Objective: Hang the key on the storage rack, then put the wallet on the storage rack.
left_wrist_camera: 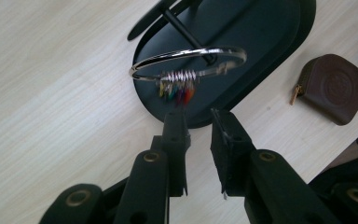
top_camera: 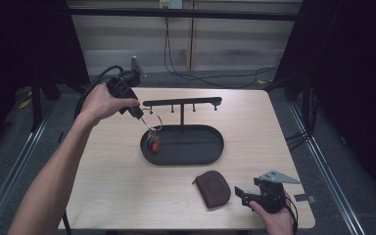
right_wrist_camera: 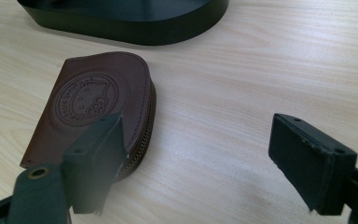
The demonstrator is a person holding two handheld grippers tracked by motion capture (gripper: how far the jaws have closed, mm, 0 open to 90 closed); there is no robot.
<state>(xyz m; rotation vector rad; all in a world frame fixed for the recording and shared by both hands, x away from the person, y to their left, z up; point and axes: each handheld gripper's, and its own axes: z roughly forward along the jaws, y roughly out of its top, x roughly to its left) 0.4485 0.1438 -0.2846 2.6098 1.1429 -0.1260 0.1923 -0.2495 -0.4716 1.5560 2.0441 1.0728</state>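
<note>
The left gripper (top_camera: pixel 138 113), jaws narrowly parted, dangles a key ring (left_wrist_camera: pixel 189 63) over the black tray (top_camera: pixel 210 152), not yet hooked; the right gripper (top_camera: pixel 247 196) gapes empty beside the brown pouch (top_camera: pixel 214 188).

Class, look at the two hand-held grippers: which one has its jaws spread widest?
The right hand-held gripper, beside the brown pouch; the left hand-held gripper shows a narrow gap.

We look down from above on the whole bench (top_camera: pixel 127 196), while our two tool cameras sit close, both sharing the brown pouch (right_wrist_camera: pixel 93 105) and black tray (left_wrist_camera: pixel 261 42).
</note>
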